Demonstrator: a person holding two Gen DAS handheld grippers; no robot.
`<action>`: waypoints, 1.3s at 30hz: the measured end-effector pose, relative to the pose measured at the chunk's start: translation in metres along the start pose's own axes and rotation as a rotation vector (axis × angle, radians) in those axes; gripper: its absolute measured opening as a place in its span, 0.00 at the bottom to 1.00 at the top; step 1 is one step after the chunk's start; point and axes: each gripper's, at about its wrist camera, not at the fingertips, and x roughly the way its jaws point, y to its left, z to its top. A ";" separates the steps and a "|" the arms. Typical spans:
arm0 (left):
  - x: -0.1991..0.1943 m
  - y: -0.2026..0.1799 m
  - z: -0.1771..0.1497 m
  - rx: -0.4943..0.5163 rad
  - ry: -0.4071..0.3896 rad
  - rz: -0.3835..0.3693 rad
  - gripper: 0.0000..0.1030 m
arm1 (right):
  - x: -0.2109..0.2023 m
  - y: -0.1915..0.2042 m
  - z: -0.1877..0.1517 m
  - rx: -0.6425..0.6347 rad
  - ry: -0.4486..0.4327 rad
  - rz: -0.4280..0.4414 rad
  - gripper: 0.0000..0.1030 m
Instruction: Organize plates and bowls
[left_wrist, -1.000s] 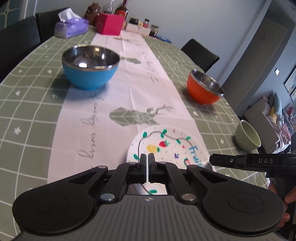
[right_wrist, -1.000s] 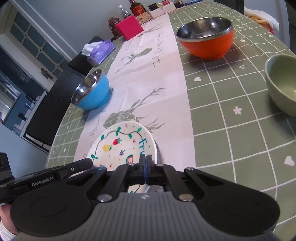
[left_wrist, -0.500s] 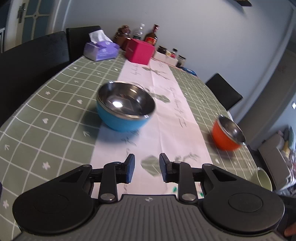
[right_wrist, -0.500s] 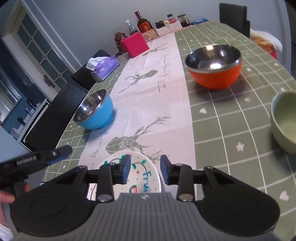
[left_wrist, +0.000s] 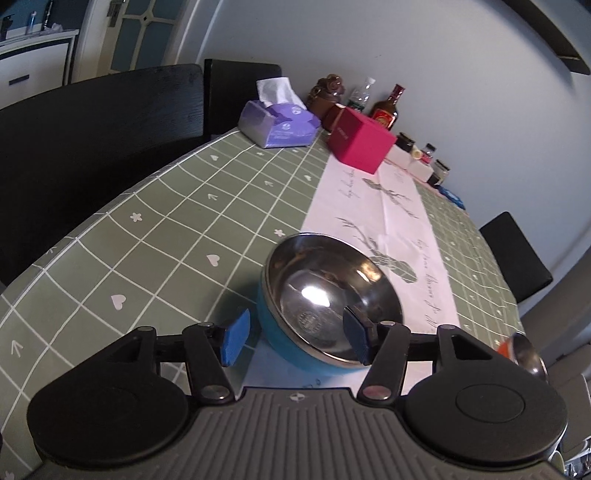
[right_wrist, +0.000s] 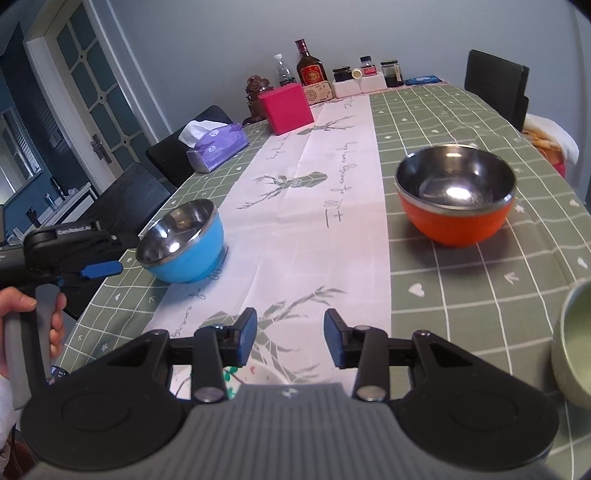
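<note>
Left gripper (left_wrist: 295, 341) spreads wide with nothing held, one blue pad outside the near wall of the blue bowl (left_wrist: 325, 302) and the other over its steel interior. That looks lined up for a rim pinch. Best done by sinking the inner pad well below the lip before closing, since the polished lining is likely slippery. Right gripper (right_wrist: 290, 339) gapes too, empty, hovering over the painted plate (right_wrist: 258, 373) at the near edge of the white runner (right_wrist: 325, 206). Just right sits the green bowl (right_wrist: 572, 339). Further out, the orange bowl (right_wrist: 456, 199) waits on the checked tablecloth (right_wrist: 480, 273).
</note>
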 end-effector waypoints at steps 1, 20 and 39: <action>0.005 0.002 0.001 -0.002 0.007 0.008 0.65 | 0.004 0.001 0.004 0.002 0.003 0.004 0.39; 0.025 0.013 0.013 0.059 -0.006 0.023 0.49 | 0.128 0.066 0.066 0.182 0.148 0.142 0.46; 0.021 0.001 0.012 0.108 0.031 -0.020 0.16 | 0.135 0.078 0.071 0.137 0.142 0.075 0.10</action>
